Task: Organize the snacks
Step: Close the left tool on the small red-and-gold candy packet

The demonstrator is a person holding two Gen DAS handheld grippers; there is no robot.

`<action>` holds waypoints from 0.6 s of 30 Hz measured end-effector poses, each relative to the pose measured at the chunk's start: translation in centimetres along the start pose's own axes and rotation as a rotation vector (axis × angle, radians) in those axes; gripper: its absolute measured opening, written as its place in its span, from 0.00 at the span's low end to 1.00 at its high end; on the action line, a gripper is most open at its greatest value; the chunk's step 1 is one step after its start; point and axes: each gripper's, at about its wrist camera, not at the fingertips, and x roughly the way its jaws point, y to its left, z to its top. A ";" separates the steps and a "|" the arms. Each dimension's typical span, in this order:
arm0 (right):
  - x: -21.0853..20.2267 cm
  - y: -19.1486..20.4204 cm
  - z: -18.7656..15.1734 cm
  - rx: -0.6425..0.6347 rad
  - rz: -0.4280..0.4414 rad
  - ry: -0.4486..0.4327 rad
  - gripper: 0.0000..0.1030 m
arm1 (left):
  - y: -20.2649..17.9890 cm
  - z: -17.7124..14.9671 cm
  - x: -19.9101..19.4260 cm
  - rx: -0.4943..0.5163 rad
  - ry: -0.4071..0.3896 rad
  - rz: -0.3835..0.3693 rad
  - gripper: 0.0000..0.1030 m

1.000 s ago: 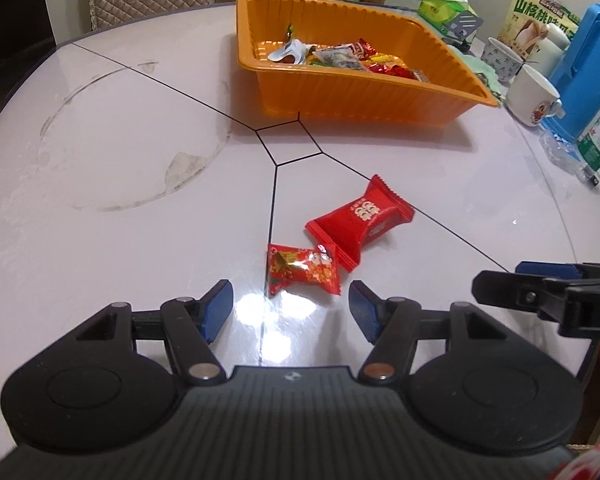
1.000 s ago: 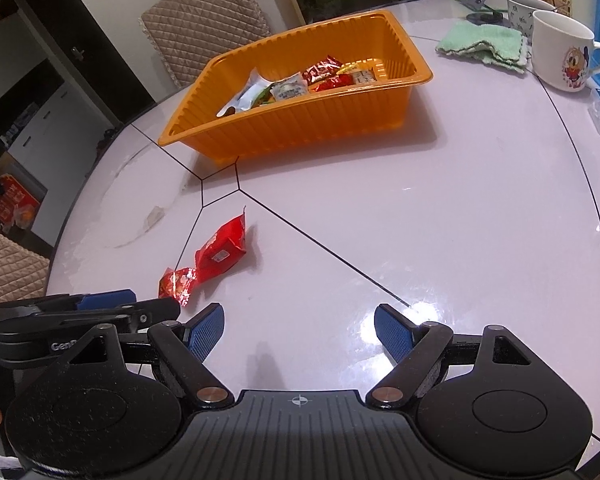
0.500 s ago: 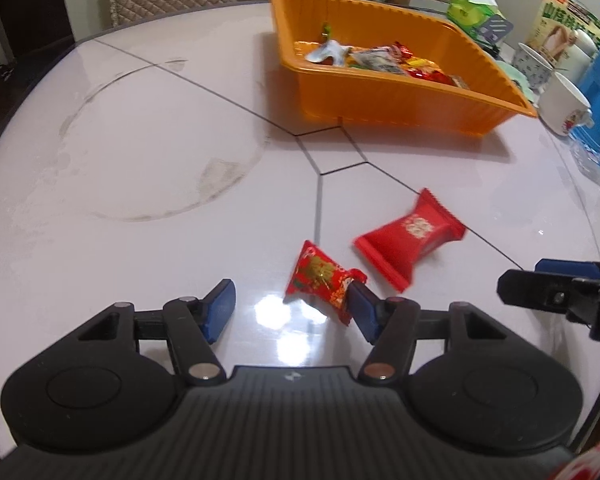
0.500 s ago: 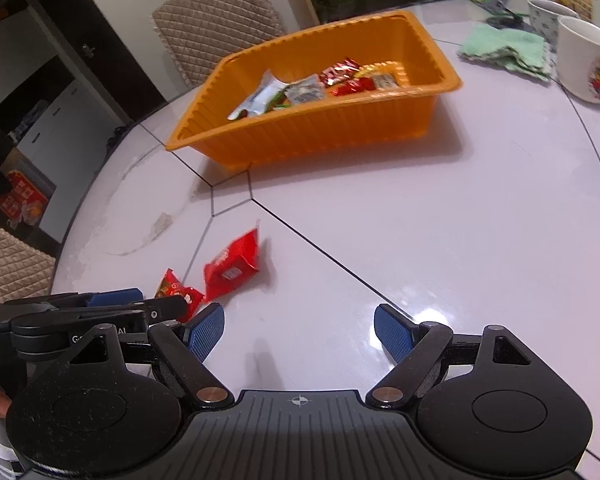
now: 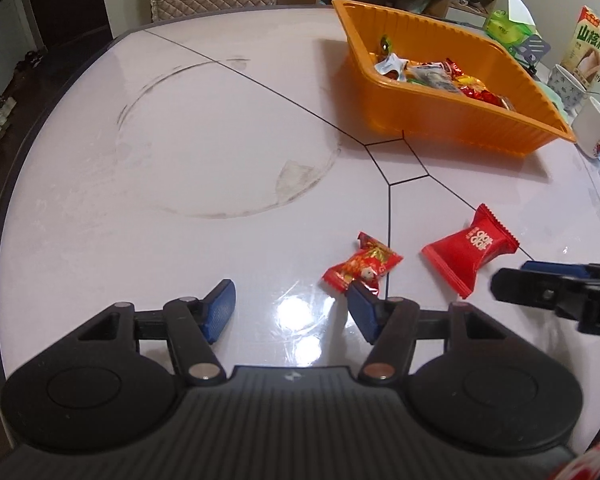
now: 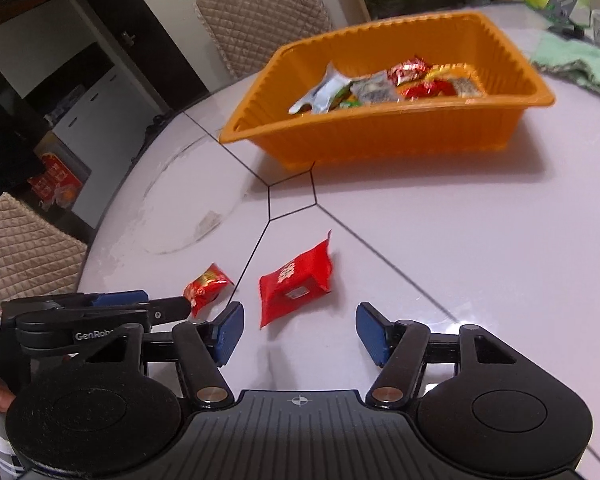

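On the white table lie two loose snacks: a small red candy (image 5: pixel 362 266) (image 6: pixel 208 282) and a larger red packet (image 5: pixel 470 250) (image 6: pixel 296 284). My left gripper (image 5: pixel 290 308) is open and empty, and the small candy lies just past the tip of its right finger. My right gripper (image 6: pixel 300 332) hovers just short of the larger packet; its jaws are closing, with nothing pressed between the pads. Each gripper shows in the other's view: the right gripper (image 5: pixel 516 280) and the left gripper (image 6: pixel 156 303). An orange tray (image 5: pixel 460 120) (image 6: pixel 380 140) further back holds several wrapped snacks.
Beyond the tray stand a white mug (image 5: pixel 596 128), a patterned mug (image 5: pixel 566 84), a snack box (image 5: pixel 596 48) and a green cloth (image 6: pixel 572 64). Quilted chairs (image 6: pixel 260 12) stand at the far side. The table's rounded edge (image 5: pixel 4 200) runs along the left.
Both grippers moved; the tray and snacks slid right in both views. The small candy went from between the left fingers to its right fingertip. The right jaws narrowed near the larger packet.
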 end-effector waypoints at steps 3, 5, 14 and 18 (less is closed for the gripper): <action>0.7 0.0 0.2 0.025 0.008 -0.009 0.55 | -0.4 0.1 -0.2 0.012 -0.010 -0.019 0.57; 1.0 0.1 0.4 0.036 0.011 -0.012 0.52 | -0.9 0.1 -0.2 0.022 -0.012 -0.034 0.57; 1.6 0.1 1.0 0.039 0.005 -0.030 0.49 | -3.2 0.6 0.3 0.170 -0.037 -0.072 0.47; 1.6 0.0 0.9 0.039 0.007 -0.029 0.49 | -4.3 0.9 1.0 0.252 -0.040 -0.073 0.37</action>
